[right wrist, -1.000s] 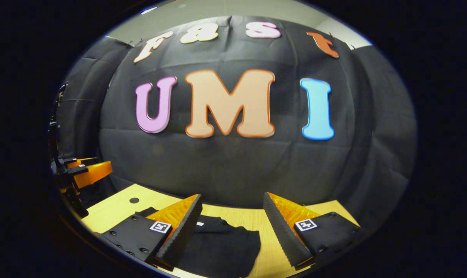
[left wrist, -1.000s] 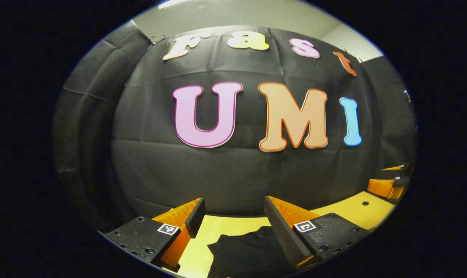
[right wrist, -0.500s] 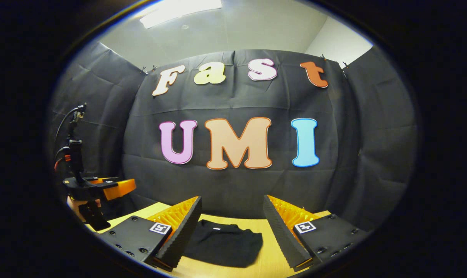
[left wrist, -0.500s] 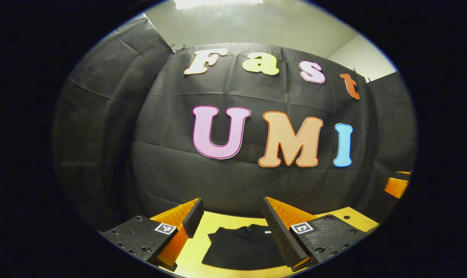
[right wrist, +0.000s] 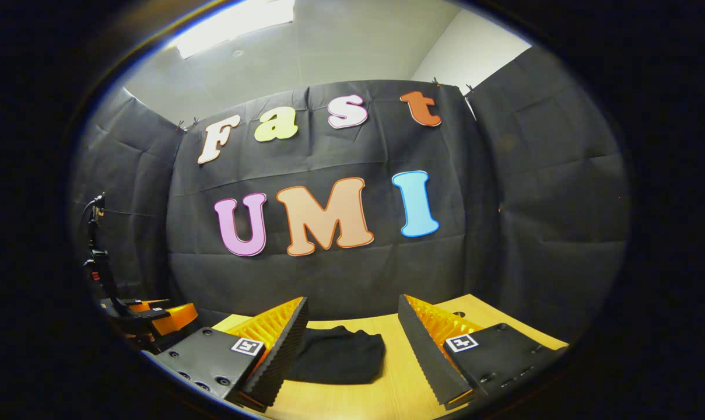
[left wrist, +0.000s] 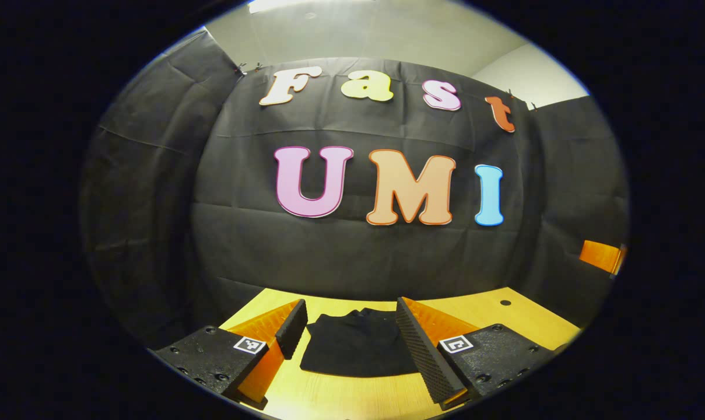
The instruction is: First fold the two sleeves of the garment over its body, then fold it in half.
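This was a data-recording booth set up inside a plain room rather than a home. Creased black cloth (right wrist: 340, 274), pinned up with small clips along its top edge, formed the back wall and both side walls. Above the cloth showed a bare pale ceiling (right wrist: 340, 52) with a bright rectangular light panel (right wrist: 235, 26), and a white room wall (right wrist: 469, 58) rose behind the right corner. A light wooden tabletop (left wrist: 474, 309) with a small round hole (left wrist: 505, 303) stood against the cloth, a staged work surface.
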